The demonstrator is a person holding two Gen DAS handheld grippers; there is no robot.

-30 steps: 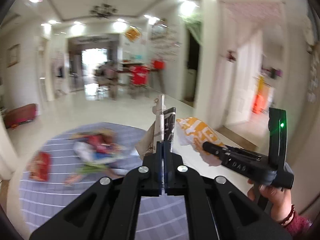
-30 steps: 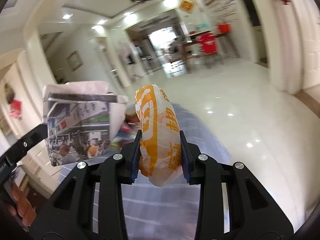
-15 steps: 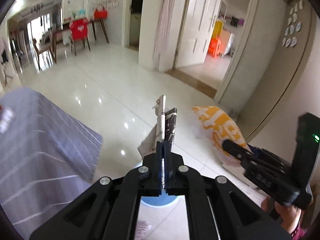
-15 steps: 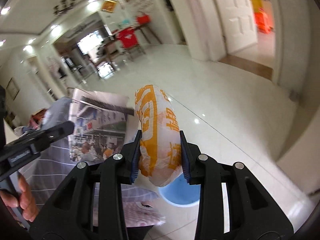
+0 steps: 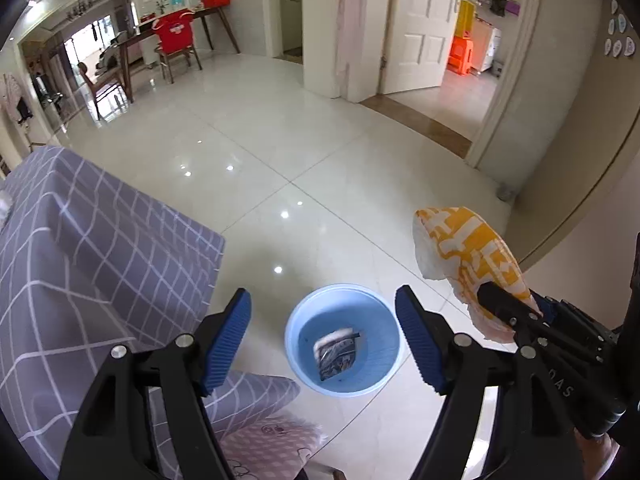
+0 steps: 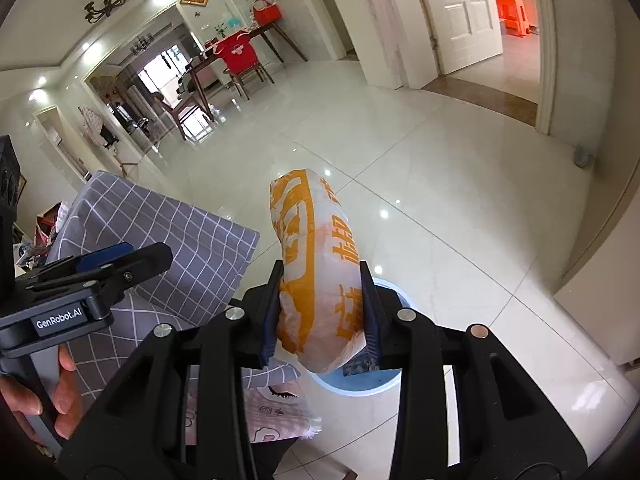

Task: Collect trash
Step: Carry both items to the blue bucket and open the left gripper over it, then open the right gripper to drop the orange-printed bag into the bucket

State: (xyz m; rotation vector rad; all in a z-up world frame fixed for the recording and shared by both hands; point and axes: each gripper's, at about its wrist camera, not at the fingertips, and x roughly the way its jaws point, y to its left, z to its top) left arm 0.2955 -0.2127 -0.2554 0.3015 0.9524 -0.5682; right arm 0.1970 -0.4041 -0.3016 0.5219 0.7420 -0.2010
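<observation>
Tiled floor (image 5: 320, 152): left gripper (image 5: 323, 336) spread above bin (image 5: 342, 347) (paper inside); right gripper (image 6: 320, 312) pinches bag (image 6: 316, 264)

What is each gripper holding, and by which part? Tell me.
The right gripper clamps the orange-and-white bag across its lower end. The left gripper is open and holds nothing; folded paper lies in the blue bin.

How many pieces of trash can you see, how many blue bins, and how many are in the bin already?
Trash in the blue bin: 1, the folded paper
Trash held by the right gripper: 1, the orange-and-white bag
Bins: 1
Total: 3 things
</observation>
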